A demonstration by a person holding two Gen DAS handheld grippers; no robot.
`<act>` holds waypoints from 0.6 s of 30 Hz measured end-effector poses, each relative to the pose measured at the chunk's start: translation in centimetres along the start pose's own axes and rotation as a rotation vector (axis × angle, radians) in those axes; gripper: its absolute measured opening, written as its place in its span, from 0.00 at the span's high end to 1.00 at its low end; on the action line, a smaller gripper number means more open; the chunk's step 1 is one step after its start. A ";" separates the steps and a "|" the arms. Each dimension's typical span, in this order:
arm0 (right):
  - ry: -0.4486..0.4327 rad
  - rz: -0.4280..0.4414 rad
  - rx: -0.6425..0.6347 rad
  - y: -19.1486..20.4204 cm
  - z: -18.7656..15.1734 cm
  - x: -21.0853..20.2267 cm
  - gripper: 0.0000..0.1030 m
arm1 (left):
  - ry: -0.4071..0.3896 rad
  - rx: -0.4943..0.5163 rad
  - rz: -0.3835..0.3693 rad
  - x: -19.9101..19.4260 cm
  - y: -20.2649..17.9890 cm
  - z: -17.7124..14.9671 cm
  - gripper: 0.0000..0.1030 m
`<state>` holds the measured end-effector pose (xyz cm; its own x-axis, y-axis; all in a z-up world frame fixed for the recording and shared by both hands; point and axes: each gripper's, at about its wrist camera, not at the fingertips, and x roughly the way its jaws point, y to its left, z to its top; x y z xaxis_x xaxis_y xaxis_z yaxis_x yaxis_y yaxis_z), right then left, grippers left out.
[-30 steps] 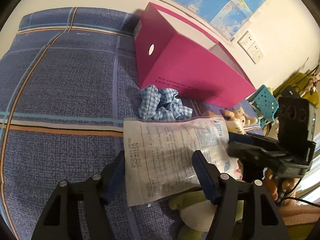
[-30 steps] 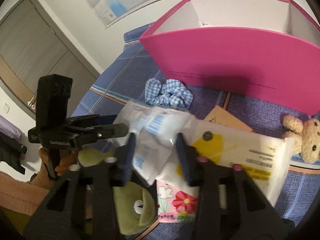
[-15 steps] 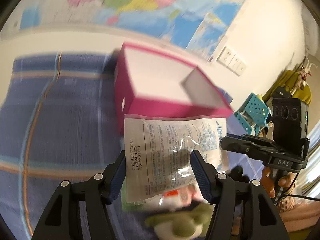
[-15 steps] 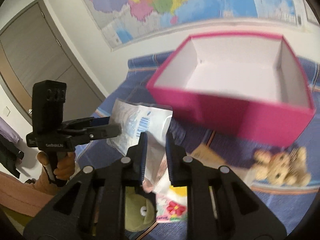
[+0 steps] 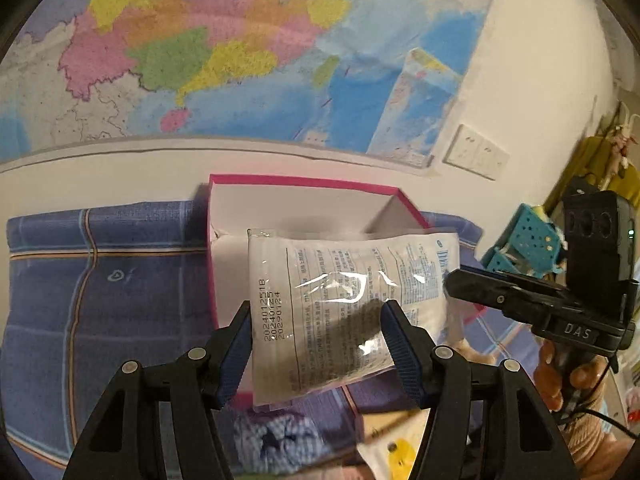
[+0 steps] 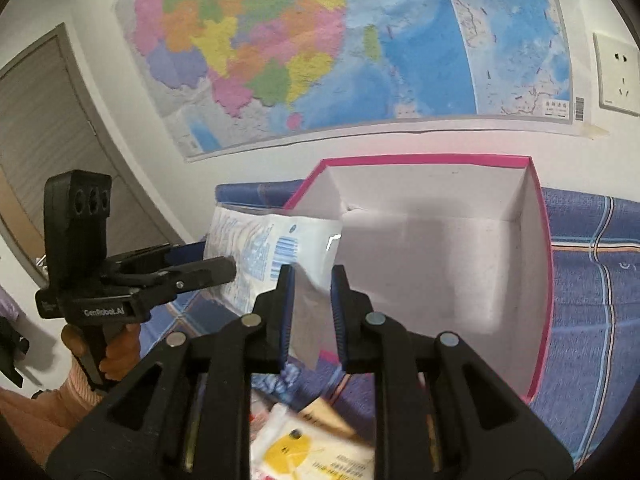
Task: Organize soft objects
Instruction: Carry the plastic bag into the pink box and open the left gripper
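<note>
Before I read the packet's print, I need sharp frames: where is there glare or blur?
Left wrist view: white glare streaks across the packet, its date print still legible; the checked cloth below is smeared. Right wrist view: packet sharp enough, the yellow pack at the bottom blurred.

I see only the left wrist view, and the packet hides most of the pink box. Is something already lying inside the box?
Observer: No. From the right wrist view the pink box shows only its bare white floor and walls.
Operator: Thank you. Does the right gripper really hold the packet, or only touch it?
Observer: It holds it. The jaws of the right gripper have just been closing, and one end of the packet is pinched between them.
</note>
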<state>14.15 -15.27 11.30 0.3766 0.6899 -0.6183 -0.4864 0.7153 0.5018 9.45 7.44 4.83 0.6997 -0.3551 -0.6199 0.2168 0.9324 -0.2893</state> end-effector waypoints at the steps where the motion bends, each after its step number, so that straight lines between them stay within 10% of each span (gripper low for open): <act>1: 0.008 -0.004 0.009 -0.5 0.3 0.5 0.80 | 0.007 -0.004 0.005 0.6 0.2 0.3 0.39; 10: 0.140 -0.022 0.102 -4.3 0.2 4.7 0.78 | 0.120 -0.047 0.079 5.1 1.3 0.2 0.39; 18: 0.188 -0.112 0.124 -5.4 -0.4 6.4 0.53 | 0.091 -0.042 0.151 4.8 1.1 0.4 0.37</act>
<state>18.83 -14.79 4.39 0.2637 0.5812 -0.7698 -0.3455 0.8020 0.4872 13.33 6.78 1.76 0.6575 -0.2177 -0.7213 0.0836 0.9725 -0.2173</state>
